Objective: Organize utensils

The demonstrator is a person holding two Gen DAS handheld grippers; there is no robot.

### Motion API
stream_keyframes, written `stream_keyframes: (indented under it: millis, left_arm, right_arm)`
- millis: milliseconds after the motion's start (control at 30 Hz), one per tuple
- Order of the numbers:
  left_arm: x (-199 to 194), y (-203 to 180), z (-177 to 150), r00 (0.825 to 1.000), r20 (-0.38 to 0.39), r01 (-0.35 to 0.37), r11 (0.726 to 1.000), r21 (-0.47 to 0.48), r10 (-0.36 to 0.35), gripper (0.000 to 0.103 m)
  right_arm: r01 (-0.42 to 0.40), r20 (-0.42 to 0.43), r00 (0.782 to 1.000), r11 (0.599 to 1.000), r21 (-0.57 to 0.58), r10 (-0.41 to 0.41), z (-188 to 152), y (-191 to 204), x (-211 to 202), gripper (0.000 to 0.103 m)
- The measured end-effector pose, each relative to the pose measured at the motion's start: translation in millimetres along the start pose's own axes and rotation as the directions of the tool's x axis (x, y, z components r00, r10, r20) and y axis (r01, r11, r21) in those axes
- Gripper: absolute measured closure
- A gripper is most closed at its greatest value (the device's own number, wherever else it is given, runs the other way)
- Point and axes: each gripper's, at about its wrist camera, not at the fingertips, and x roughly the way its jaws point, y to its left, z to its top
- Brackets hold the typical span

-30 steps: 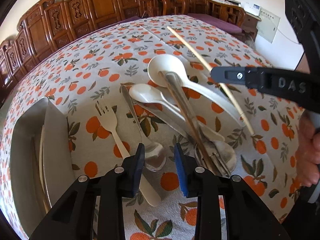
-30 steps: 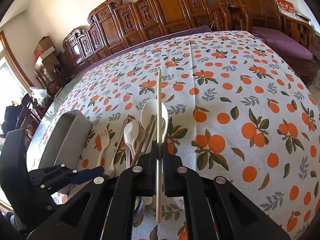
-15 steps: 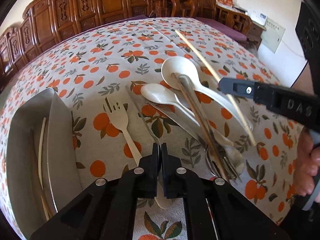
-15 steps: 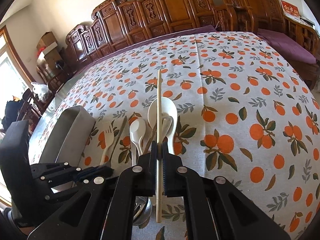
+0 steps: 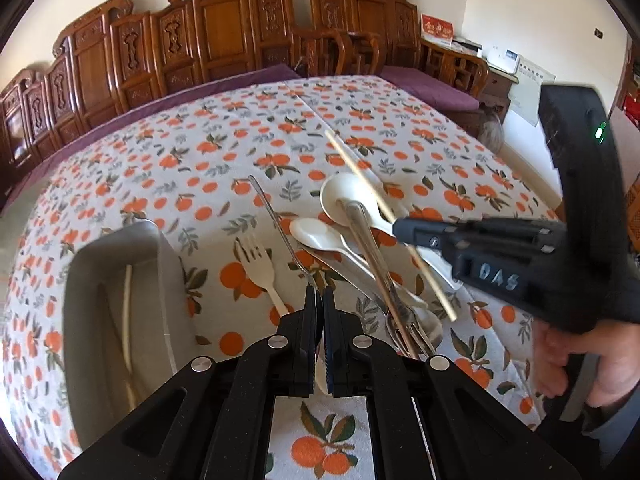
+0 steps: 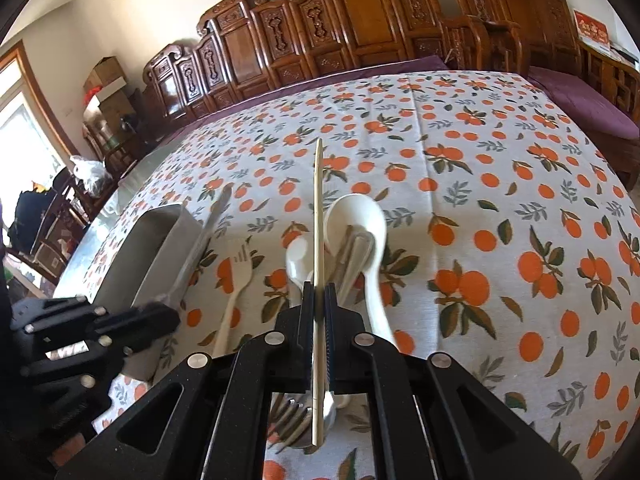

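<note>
Utensils lie in a loose heap on the orange-print tablecloth [image 5: 192, 168]. In the left wrist view, the left gripper [image 5: 319, 308] has its jaws pressed together on the handle end of a metal spoon [image 5: 276, 220], whose thin stem runs up and away over the cloth. Just left of it a cream plastic fork [image 5: 256, 256] lies flat, tines pointing away. Further left sits a grey tray [image 5: 160, 280] holding a pale chopstick [image 5: 127, 312] along its floor. To the right, a large white spoon [image 5: 344, 200] and a small white spoon [image 5: 316, 234] lie bowl-up, with steel cutlery [image 5: 404, 320] and darker sticks crossing over them. The right gripper [image 5: 400, 230] reaches in from the right, held by the person's right hand [image 5: 568, 360], and pinches a wooden chopstick [image 5: 360, 176] that slants above the heap.

In the right wrist view, the right gripper [image 6: 319, 300] is clamped tight on the wooden chopstick [image 6: 318, 220], which points straight ahead, its near end passing back between the fingers. Below it lie the large white spoon [image 6: 360, 216], the small white spoon [image 6: 298, 256] and the cream plastic fork [image 6: 236, 276]. The left gripper [image 6: 168, 316] shows at the lower left, blurred, with the metal spoon [image 6: 200, 244] angling up from it beside the grey tray [image 6: 152, 248].
</note>
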Motion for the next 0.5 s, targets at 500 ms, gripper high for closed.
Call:
stream_keyframes:
  millis: [500]
  left_arm:
    - [-49.6,47.7,-15.7,0.998,-0.005,-0.061,0.996,-0.065,0.061,0.101]
  right_arm:
    - [-0.047,-0.016,0.999,0.996,-0.074,0.046,-13.5,52.9,-6.7,0.097]
